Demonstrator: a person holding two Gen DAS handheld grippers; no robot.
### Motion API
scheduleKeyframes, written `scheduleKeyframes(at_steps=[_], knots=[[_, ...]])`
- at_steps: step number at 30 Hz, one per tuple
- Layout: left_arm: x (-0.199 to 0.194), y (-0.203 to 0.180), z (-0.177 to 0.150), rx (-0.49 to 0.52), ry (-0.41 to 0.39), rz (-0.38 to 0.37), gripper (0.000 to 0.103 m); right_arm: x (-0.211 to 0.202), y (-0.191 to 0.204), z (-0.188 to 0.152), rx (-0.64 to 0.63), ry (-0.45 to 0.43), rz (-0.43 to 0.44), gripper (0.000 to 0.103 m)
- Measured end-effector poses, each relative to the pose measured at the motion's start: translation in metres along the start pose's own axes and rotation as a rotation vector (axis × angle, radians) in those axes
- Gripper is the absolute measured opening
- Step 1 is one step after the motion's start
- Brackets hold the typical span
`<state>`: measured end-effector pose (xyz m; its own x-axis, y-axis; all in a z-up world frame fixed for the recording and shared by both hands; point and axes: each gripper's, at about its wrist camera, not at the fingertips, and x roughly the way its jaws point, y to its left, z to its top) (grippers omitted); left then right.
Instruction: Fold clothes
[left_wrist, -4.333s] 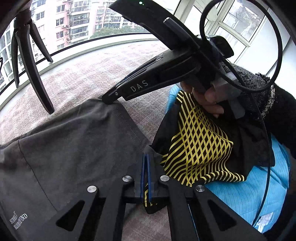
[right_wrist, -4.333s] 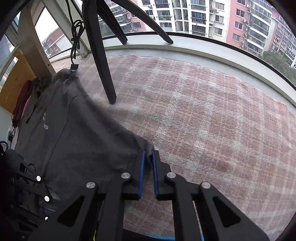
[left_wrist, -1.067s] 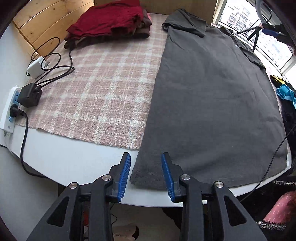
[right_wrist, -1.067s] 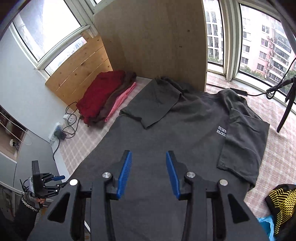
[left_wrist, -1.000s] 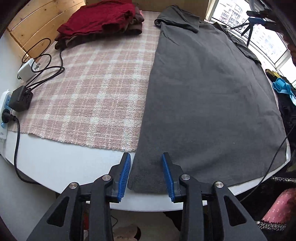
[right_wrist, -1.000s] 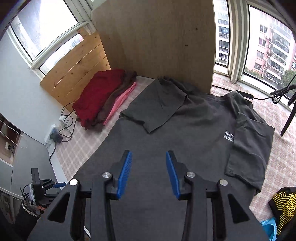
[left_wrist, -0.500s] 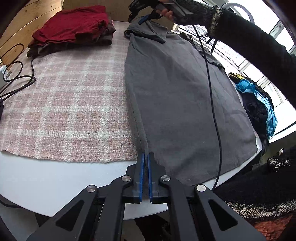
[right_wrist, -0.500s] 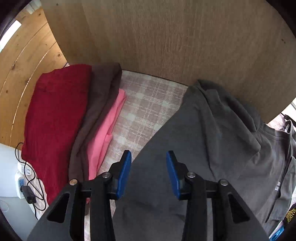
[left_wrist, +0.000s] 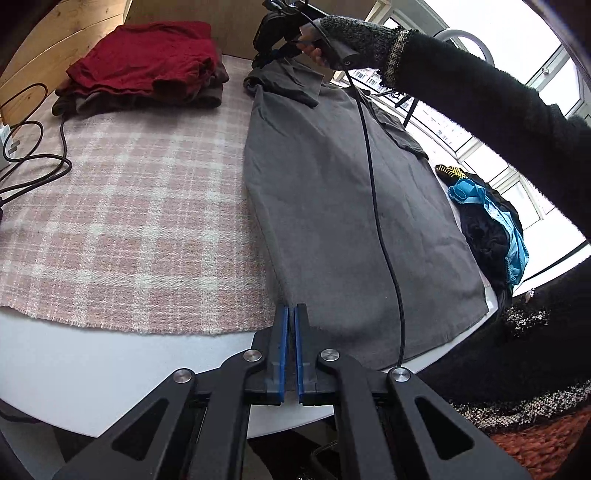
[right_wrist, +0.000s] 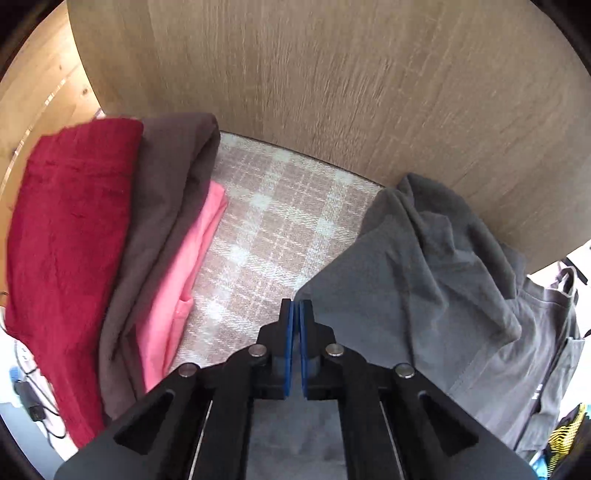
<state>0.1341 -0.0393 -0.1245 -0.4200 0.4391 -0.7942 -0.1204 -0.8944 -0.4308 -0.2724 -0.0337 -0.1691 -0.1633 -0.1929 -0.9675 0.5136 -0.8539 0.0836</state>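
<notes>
A dark grey T-shirt (left_wrist: 351, 184) lies flat and lengthwise on the pink plaid cloth (left_wrist: 129, 206). My left gripper (left_wrist: 290, 314) is shut on the shirt's near left hem corner at the table's front edge. At the far end, my right gripper (left_wrist: 264, 59), held by a hand in a black sleeve (left_wrist: 461, 92), pinches the shirt's left edge by the folded-in sleeve. In the right wrist view, my right gripper (right_wrist: 294, 310) has its jaws closing tight on that grey T-shirt (right_wrist: 424, 277) edge, the blue pads almost touching.
A stack of folded red, brown and pink clothes (right_wrist: 110, 240) lies left of the shirt, against a wooden board (right_wrist: 332, 74). Black cables (left_wrist: 40, 162) run at the far left. A pile of blue, black and yellow garments (left_wrist: 487, 221) sits right of the shirt. The white table edge (left_wrist: 110, 354) is near.
Both grippers went from open to shut. The left one closed on the near hem corner. The right one swung down to the shirt's far end and closed on its left edge.
</notes>
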Motion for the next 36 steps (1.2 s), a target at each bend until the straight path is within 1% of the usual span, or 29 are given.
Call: scheduleKeyframes(at_steps=[2, 5, 7, 9, 10, 12, 14, 16, 17, 19, 21, 24, 26, 27, 28, 29, 30, 31, 32, 33, 36], knots=[[-0.006, -0.01, 0.002, 0.016, -0.014, 0.01, 0.003, -0.016, -0.011, -0.002, 0.008, -0.036, 0.063, 0.003], [-0.014, -0.028, 0.006, 0.033, -0.026, 0.019, 0.003, -0.048, -0.031, -0.009, 0.011, -0.112, 0.116, 0.002], [-0.016, -0.047, 0.007, 0.068, -0.033, 0.038, 0.003, -0.069, -0.051, -0.013, 0.029, -0.149, 0.17, 0.002], [-0.017, -0.067, 0.008, 0.112, -0.037, 0.066, 0.003, -0.082, -0.073, -0.014, 0.042, -0.154, 0.208, 0.002], [-0.015, -0.073, 0.008, 0.121, -0.031, 0.081, 0.003, -0.086, -0.076, -0.012, 0.04, -0.141, 0.225, 0.003], [-0.007, -0.078, 0.009, 0.101, -0.018, 0.108, 0.003, -0.087, -0.08, -0.01, 0.052, -0.098, 0.246, 0.003], [-0.001, -0.076, 0.009, 0.08, -0.007, 0.111, 0.003, -0.084, -0.069, -0.008, 0.036, -0.068, 0.233, 0.013], [0.003, -0.071, 0.01, 0.065, -0.002, 0.125, 0.003, -0.073, -0.052, -0.005, 0.006, -0.058, 0.19, 0.057], [0.004, -0.068, 0.01, 0.058, -0.001, 0.128, 0.003, -0.068, -0.043, -0.003, -0.009, -0.053, 0.168, 0.06], [0.003, -0.063, 0.01, 0.046, -0.001, 0.126, 0.003, -0.05, -0.03, 0.005, -0.003, -0.038, 0.132, 0.06], [0.001, -0.058, 0.01, 0.035, -0.001, 0.122, 0.003, -0.029, -0.02, 0.014, 0.016, -0.001, 0.11, 0.06], [-0.001, -0.051, 0.008, 0.027, 0.006, 0.109, 0.003, 0.001, -0.008, 0.023, 0.02, 0.066, 0.011, 0.06], [-0.001, -0.046, 0.008, 0.023, 0.01, 0.106, 0.003, 0.013, -0.003, 0.023, 0.012, 0.086, -0.028, 0.059], [-0.001, -0.044, 0.008, 0.021, 0.011, 0.103, 0.003, 0.015, -0.001, 0.022, 0.002, 0.079, -0.051, 0.049], [-0.002, -0.042, 0.008, 0.019, 0.008, 0.097, 0.003, 0.016, 0.001, 0.02, -0.009, 0.072, -0.074, 0.034], [-0.003, -0.042, 0.008, 0.017, 0.004, 0.09, 0.003, 0.017, 0.002, 0.018, -0.026, 0.063, -0.095, 0.029], [-0.004, -0.041, 0.008, 0.016, -0.001, 0.083, 0.003, 0.015, 0.001, 0.016, -0.047, 0.054, -0.098, 0.024], [-0.004, -0.042, 0.008, 0.015, -0.006, 0.076, 0.003, 0.012, -0.003, 0.013, -0.059, 0.046, -0.084, 0.01], [-0.004, -0.044, 0.008, 0.017, -0.006, 0.074, 0.003, 0.009, -0.007, 0.011, -0.072, 0.039, -0.07, 0.007], [-0.005, -0.046, 0.007, 0.018, -0.006, 0.072, 0.003, 0.003, -0.014, 0.009, -0.067, 0.029, -0.042, 0.006], [-0.007, -0.058, 0.007, 0.037, -0.005, 0.07, 0.003, -0.021, -0.047, 0.003, -0.001, -0.018, 0.078, 0.006]])
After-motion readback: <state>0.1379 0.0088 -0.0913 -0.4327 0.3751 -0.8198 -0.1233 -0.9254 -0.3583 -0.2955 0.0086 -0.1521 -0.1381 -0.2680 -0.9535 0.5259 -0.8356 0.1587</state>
